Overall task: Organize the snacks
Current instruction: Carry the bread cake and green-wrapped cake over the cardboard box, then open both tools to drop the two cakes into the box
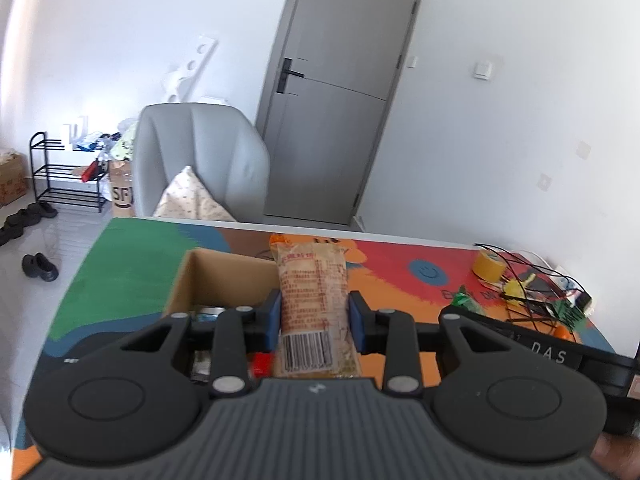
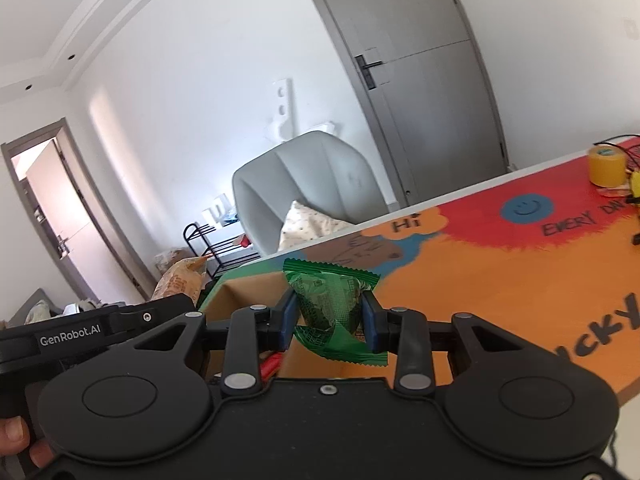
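Both grippers have a snack each right now. The left gripper [image 1: 314, 322] has its blue fingers [image 1: 273, 320] pinching an orange-tan snack packet [image 1: 312, 280] by its sides, barcode end toward the camera, the packet sticking up and forward over the open cardboard box [image 1: 218, 276]. The right gripper [image 2: 330, 320] has its fingers [image 2: 289, 318] squeezed on a green snack packet [image 2: 328, 300], crinkled in the middle, held above the same box [image 2: 248, 288]. That box sits on the colourful desk [image 2: 500, 272] near its green corner, and a few things lie at the bottom of it, including something red, too hidden to tell more. Further along the desk sits a yellow tape roll [image 1: 489, 266] next to some black cables [image 1: 532, 280]. Grey armchair [image 1: 200, 156] with a patterned pillow [image 1: 192, 200] sits behind the desk, grey door [image 1: 340, 92] past that
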A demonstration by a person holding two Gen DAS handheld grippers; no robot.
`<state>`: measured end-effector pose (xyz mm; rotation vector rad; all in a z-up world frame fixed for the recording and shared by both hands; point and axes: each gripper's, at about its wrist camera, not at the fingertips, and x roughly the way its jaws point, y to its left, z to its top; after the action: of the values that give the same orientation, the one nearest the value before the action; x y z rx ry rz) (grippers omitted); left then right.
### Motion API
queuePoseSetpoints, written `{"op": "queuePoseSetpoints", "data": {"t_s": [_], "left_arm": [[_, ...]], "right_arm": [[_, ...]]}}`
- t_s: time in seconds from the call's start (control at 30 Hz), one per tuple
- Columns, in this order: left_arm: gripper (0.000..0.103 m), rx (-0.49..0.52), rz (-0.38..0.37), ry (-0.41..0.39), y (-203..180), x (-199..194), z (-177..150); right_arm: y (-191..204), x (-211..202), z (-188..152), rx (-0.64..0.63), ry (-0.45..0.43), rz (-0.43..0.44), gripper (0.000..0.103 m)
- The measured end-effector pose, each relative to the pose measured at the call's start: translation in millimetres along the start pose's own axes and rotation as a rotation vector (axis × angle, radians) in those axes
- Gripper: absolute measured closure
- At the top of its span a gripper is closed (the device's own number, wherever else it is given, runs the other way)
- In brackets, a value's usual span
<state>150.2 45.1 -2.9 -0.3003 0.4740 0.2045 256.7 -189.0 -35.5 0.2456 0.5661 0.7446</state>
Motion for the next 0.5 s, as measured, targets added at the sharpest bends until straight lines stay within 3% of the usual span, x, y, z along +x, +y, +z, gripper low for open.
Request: {"op": "queuePoseSetpoints", "data": {"t_s": [0.5], "left_arm": [[0.070, -0.073, 0.041, 0.027, 57, 10, -4]], "right_arm": [[55, 34, -14, -0.061, 0.090, 0.064, 0.069]]}}
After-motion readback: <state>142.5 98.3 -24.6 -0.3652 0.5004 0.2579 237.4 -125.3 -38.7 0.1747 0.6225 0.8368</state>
